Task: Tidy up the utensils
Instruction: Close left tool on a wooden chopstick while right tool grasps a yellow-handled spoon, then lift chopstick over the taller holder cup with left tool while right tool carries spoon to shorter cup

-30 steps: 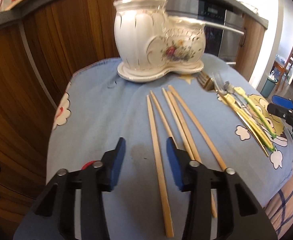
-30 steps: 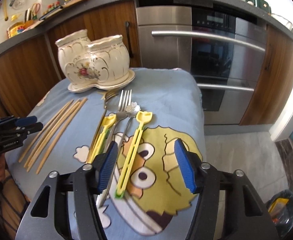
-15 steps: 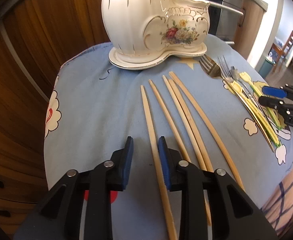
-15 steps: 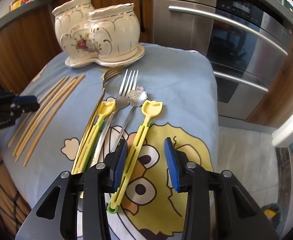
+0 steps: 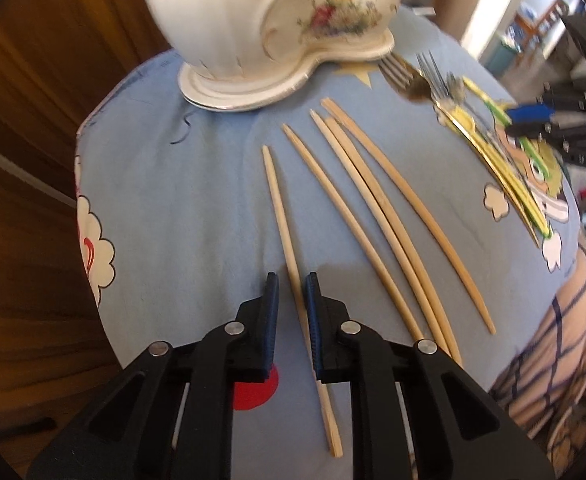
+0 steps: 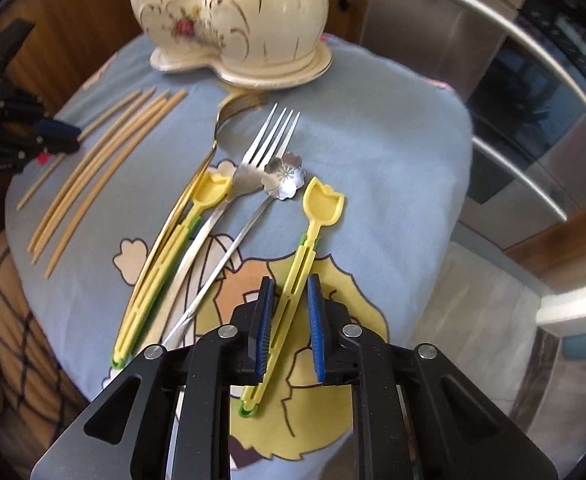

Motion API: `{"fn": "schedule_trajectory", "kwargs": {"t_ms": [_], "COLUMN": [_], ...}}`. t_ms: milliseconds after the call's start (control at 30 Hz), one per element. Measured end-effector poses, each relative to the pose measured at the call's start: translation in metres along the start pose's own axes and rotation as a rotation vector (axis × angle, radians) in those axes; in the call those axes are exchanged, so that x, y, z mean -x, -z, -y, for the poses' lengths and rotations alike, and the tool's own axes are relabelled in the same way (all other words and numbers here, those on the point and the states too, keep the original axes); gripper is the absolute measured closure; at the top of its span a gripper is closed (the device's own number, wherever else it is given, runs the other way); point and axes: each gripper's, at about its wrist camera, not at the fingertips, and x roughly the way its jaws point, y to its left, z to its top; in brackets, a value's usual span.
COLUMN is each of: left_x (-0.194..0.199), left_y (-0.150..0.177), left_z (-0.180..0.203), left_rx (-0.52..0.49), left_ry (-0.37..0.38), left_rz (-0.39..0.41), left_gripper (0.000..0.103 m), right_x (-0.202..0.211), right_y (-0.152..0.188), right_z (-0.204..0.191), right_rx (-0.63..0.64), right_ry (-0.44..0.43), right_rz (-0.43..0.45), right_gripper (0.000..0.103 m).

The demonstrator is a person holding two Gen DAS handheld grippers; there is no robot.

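Observation:
Several wooden chopsticks lie on the blue cloth. My left gripper straddles the leftmost chopstick, jaws narrowed but with a gap on each side. A cream two-pot ceramic holder stands at the back. In the right wrist view my right gripper straddles the handle of a yellow tulip-shaped spoon, jaws narrowed and apart from it. Beside it lie a silver fork, a flower-head spoon, a second yellow spoon and a gold fork.
The cloth covers a small raised surface with drop-offs on all sides. Wooden cabinets stand on the left. A steel oven stands behind on the right. A checked fabric hangs at the near edge.
Both grippers have moved down and forward onto the cloth and narrowed their jaws, the left around the leftmost chopstick, the right around the yellow spoon's handle.

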Motion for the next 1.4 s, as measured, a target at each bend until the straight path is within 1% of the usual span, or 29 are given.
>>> {"fn": "schedule_trajectory", "kwargs": {"t_ms": [100, 167, 267, 367, 467, 500, 567, 667, 833, 867, 967, 1067, 1100, 1133, 1167, 1267, 1333, 1367, 1400], "left_x": [-0.002, -0.003, -0.005, -0.004, -0.002, -0.002, 0.003, 0.007, 0.014, 0.013, 0.026, 0.047, 0.055, 0.060, 0.070, 0.084, 0.095, 0.100, 0.107], "left_y": [-0.013, -0.019, -0.028, -0.031, -0.029, -0.025, -0.004, 0.001, 0.011, 0.014, 0.021, 0.025, 0.027, 0.023, 0.027, 0.027, 0.030, 0.030, 0.029], "left_z": [0.001, 0.003, 0.004, 0.005, 0.007, 0.007, 0.004, 0.006, 0.005, 0.002, -0.010, -0.025, -0.029, -0.033, -0.035, -0.042, -0.048, -0.048, -0.051], "left_rx": [-0.046, -0.060, -0.066, -0.062, -0.044, -0.039, -0.028, -0.025, -0.004, 0.004, 0.040, 0.100, 0.139, 0.163, 0.192, 0.244, 0.272, 0.286, 0.303], "left_ry": [-0.010, -0.008, -0.009, -0.013, -0.013, -0.011, 0.001, 0.000, -0.002, 0.002, 0.008, 0.016, 0.033, 0.036, 0.042, 0.057, 0.070, 0.073, 0.088], "left_rz": [-0.077, -0.112, -0.143, -0.134, -0.104, -0.092, -0.075, -0.062, -0.021, -0.007, 0.056, 0.144, 0.171, 0.203, 0.245, 0.346, 0.415, 0.452, 0.503], "left_gripper": [0.089, 0.089, 0.089, 0.089, 0.089, 0.090, 0.095, 0.099, 0.099, 0.099, 0.099, 0.099, 0.099, 0.099, 0.099, 0.099, 0.099, 0.099, 0.099], "right_x": [-0.005, -0.007, -0.009, -0.008, -0.007, -0.006, -0.005, -0.003, 0.002, 0.003, 0.010, 0.018, 0.022, 0.025, 0.030, 0.042, 0.052, 0.055, 0.059], "right_y": [-0.011, -0.016, -0.020, -0.018, -0.019, -0.018, -0.017, -0.015, -0.013, -0.013, -0.015, -0.017, -0.018, -0.018, -0.019, -0.020, -0.020, -0.023, -0.024], "right_z": [0.001, 0.000, 0.001, 0.002, 0.002, 0.003, 0.005, 0.011, 0.018, 0.020, 0.027, 0.032, 0.035, 0.037, 0.040, 0.042, 0.042, 0.041, 0.042], "right_rx": [0.032, 0.047, 0.045, 0.040, 0.030, 0.017, 0.005, -0.021, -0.037, -0.042, -0.064, -0.084, -0.098, -0.111, -0.130, -0.155, -0.180, -0.186, -0.201], "right_ry": [-0.013, -0.013, -0.019, -0.017, -0.019, -0.024, -0.028, -0.040, -0.044, -0.046, -0.049, -0.059, -0.065, -0.071, -0.082, -0.103, -0.119, -0.124, -0.136], "right_rz": [-0.081, -0.119, -0.147, -0.148, -0.132, -0.122, -0.114, -0.108, -0.075, -0.067, -0.027, 0.019, 0.047, 0.075, 0.113, 0.198, 0.276, 0.297, 0.335], "right_gripper": [0.085, 0.085, 0.085, 0.085, 0.085, 0.086, 0.087, 0.092, 0.093, 0.093, 0.092, 0.092, 0.092, 0.092, 0.092, 0.092, 0.092, 0.092, 0.092]}}
